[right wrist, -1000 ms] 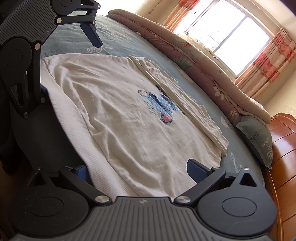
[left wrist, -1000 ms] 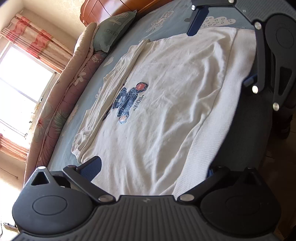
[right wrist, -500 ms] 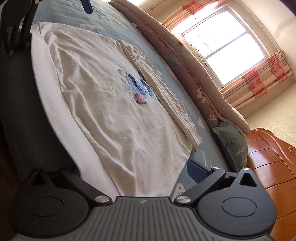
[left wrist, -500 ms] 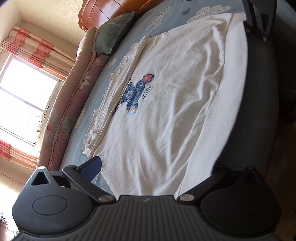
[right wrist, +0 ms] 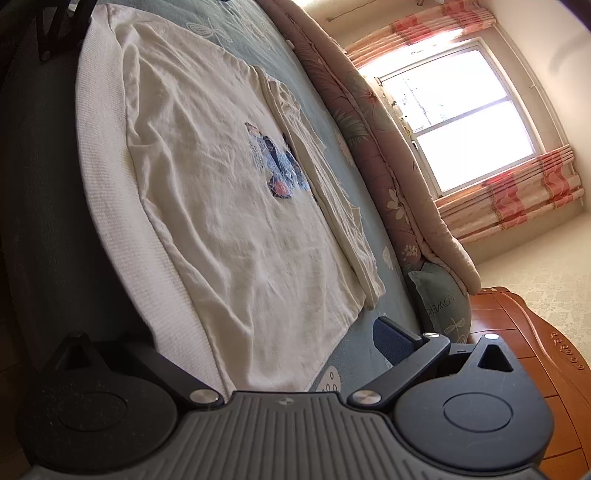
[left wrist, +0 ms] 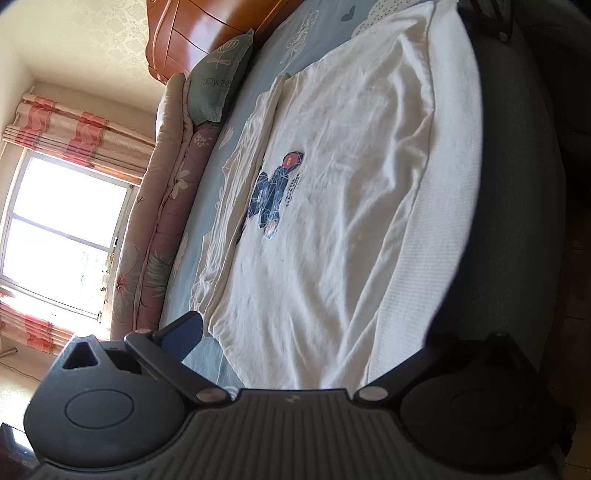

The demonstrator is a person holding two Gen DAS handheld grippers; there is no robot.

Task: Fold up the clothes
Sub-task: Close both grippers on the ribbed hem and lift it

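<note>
Cream-white cotton T-shirt (left wrist: 343,206) with a dark blue and orange geometric print (left wrist: 275,195) lies spread flat on the blue patterned bed sheet (left wrist: 207,236), one side already folded over into a narrow strip toward 10 o'clock in the left wrist view. Its near edge lies along a white waffle-textured cloth (left wrist: 436,229) that covers the dark bed edge.

At 6 o'clock in the left wrist view, the left gripper (left wrist: 295,343) stands spread wide, its blue-padded finger (left wrist: 183,336) hovering just beside the shirt's corner; nothing is between the fingers. In the right wrist view the right gripper (right wrist: 258,354) is likewise spread apart and empty, its blue pad (right wrist: 391,338) over the bed sheet (right wrist: 369,354) just off the shirt's (right wrist: 229,192) corner at 5 o'clock.

Farther out, a rolled pink floral quilt (left wrist: 162,206) runs along the bed's far side, with a grey-green pillow (left wrist: 218,88) printed with flowers against an orange-brown wooden headboard (left wrist: 199,33) at 11 o'clock. Beyond, a bright window (left wrist: 62,229) with pink striped curtains (left wrist: 74,129) sits at 9 o'clock.
</note>
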